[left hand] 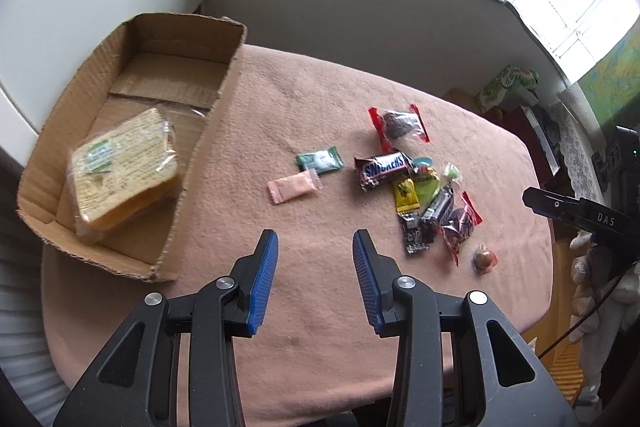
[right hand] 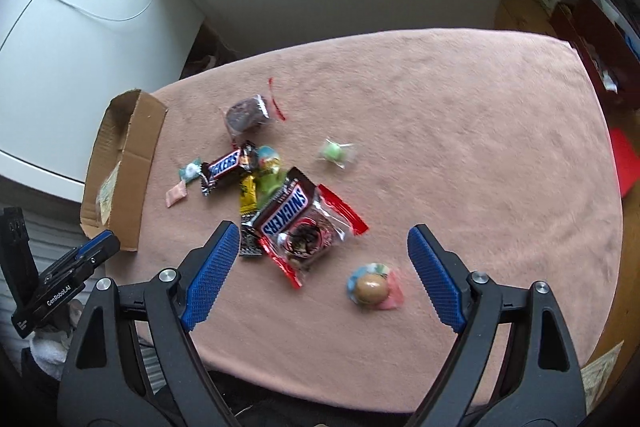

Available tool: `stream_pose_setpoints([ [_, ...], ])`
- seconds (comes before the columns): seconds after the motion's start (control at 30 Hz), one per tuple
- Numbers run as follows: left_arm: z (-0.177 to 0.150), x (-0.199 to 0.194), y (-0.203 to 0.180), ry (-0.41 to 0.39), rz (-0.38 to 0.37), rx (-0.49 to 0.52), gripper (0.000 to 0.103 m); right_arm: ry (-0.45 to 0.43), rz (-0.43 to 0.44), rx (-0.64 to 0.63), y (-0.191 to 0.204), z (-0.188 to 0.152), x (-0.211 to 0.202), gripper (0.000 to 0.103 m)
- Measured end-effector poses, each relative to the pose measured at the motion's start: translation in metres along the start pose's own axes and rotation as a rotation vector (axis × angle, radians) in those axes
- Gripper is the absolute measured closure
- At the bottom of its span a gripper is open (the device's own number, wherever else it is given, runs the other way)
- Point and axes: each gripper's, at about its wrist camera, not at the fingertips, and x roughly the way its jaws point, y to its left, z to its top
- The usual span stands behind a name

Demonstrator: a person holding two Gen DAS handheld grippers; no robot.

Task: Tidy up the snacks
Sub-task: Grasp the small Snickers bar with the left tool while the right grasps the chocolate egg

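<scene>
My left gripper [left hand: 315, 247] hangs with its blue fingers spread, nothing between them, over the pink tablecloth [left hand: 320, 347]. My right gripper [right hand: 322, 247] is spread wider — also holding nothing. Just ahead of its fingers lies a round brown candy [right hand: 371, 289] in clear wrap. Taking the cardboard box [left hand: 192, 163] as the landmark: a wrapped sandwich [left hand: 124, 171] lies inside it; near its open side are a pink packet [left hand: 294, 187] and a green packet [left hand: 320, 161]; farther off is a heap of sweets — a Snickers bar [left hand: 382, 167] among them.
</scene>
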Motion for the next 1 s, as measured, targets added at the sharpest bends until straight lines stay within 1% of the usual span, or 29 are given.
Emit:
stream_pose_setpoints([
  [0.1,0.001,0.012,-0.016,0.021,-0.017,0.037,0.066,0.01,0.001,0.066,-0.022,-0.009,0.003,0.015],
  [0.2,0.005,0.021,-0.029,0.035,-0.021,0.077,0.066,0.022,0.003,0.109,-0.035,-0.017,0.008,0.015],
  [0.33,0.014,0.031,-0.04,0.045,-0.021,0.125,0.066,0.049,-0.026,0.082,-0.039,-0.028,0.018,0.015],
  [0.5,0.029,0.048,-0.051,0.06,-0.007,0.197,0.066,0.069,-0.046,0.013,-0.037,-0.042,0.028,0.015],
  [0.53,0.031,0.052,-0.054,0.067,-0.005,0.21,0.066,0.069,-0.048,0.0,-0.036,-0.045,0.029,0.017],
  [0.6,0.037,0.063,-0.059,0.084,-0.004,0.237,0.066,0.072,-0.048,-0.021,-0.034,-0.05,0.03,0.024],
  [0.63,0.04,0.069,-0.062,0.093,0.002,0.251,0.066,0.072,-0.042,-0.031,-0.033,-0.051,0.03,0.025],
  [0.73,0.044,0.083,-0.072,0.113,0.008,0.308,0.066,0.071,-0.042,-0.068,-0.03,-0.057,0.031,0.034],
  [0.8,0.045,0.093,-0.078,0.129,0.011,0.349,0.066,0.081,-0.038,-0.07,-0.029,-0.059,0.034,0.042],
  [0.9,0.047,0.107,-0.082,0.151,0.039,0.392,0.066,0.084,-0.05,-0.073,-0.03,-0.06,0.038,0.046],
  [1.0,0.048,0.115,-0.083,0.163,0.05,0.418,0.066,0.081,-0.044,-0.077,-0.027,-0.058,0.04,0.055],
])
